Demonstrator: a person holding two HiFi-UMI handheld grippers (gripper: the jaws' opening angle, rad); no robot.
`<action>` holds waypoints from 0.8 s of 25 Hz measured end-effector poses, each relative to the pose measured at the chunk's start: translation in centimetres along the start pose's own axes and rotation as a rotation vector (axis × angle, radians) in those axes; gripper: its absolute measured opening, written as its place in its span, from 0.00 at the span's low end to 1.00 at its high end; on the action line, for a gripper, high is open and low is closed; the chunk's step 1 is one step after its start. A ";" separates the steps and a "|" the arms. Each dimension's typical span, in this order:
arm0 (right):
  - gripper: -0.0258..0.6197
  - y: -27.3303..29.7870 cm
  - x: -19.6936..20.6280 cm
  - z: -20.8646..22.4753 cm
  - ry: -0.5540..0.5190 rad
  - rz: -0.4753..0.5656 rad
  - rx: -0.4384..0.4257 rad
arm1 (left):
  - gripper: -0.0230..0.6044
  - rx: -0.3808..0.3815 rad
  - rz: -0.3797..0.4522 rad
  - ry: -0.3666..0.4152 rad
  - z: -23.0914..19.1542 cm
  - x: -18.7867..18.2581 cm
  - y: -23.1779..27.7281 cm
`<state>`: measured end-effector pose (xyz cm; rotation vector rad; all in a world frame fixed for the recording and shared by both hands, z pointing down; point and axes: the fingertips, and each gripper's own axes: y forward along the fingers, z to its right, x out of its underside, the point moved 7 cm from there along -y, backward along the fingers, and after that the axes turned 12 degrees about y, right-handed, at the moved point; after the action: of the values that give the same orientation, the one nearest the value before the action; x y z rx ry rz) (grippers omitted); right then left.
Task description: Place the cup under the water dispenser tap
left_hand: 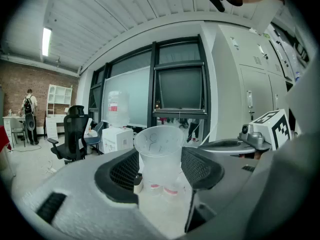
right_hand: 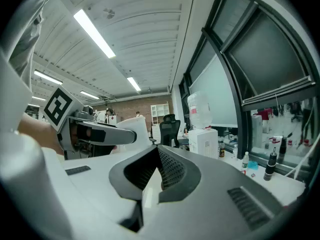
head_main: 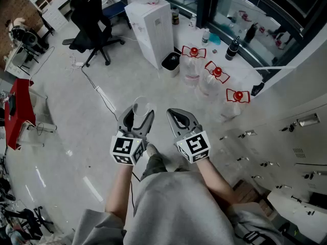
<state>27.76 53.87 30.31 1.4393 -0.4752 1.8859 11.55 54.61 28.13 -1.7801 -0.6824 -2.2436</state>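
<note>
Two hand-held grippers of pale grey moulded plastic sit side by side in the near middle of the scene, each carrying one cube with black-and-white square markers. The left gripper [head_main: 138,120] has its jaws spread fairly wide and pressed on one clear, thin-walled plastic cup [left_hand: 159,154]. The cup is upright and tapers toward its base, and the black mesh-textured pads sit against its two sides. The right gripper [head_main: 179,117] is empty, its curved jaws drawn in until the tips meet (only a thin wedge of gap shows behind them).

Farther off stands one boxy white water dispenser [head_main: 148,27] with a clear bottle upturned on top, so the cup is well apart from it, out over the glossy grey floor [head_main: 76,137]. Right of the dispenser, three big clear plastic water jugs [head_main: 212,83] with red caps and handles run in a line along the floor. One small black bin [head_main: 170,62] stands just beside the dispenser. One black mesh-backed office chair [head_main: 92,9] on castors is at far left.
</note>
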 end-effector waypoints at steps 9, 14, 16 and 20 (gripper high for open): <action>0.06 6.3 -0.7 -0.1 0.008 0.026 -0.029 | 0.45 -0.008 0.004 -0.008 -6.0 1.1 1.9; 0.06 11.6 -1.2 -0.8 0.004 0.025 -0.005 | 0.46 0.015 0.007 -0.013 -11.3 1.8 3.2; 0.06 14.1 -1.3 -1.4 0.010 0.021 0.004 | 0.46 0.033 -0.001 -0.002 -13.7 2.2 3.4; 0.06 19.0 -1.1 -3.0 0.017 0.001 0.010 | 0.46 0.066 -0.021 0.016 -18.3 3.3 3.6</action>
<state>12.18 42.61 30.74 1.4289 -0.4598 1.9023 -3.63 43.33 29.05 -1.7312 -0.7661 -2.2191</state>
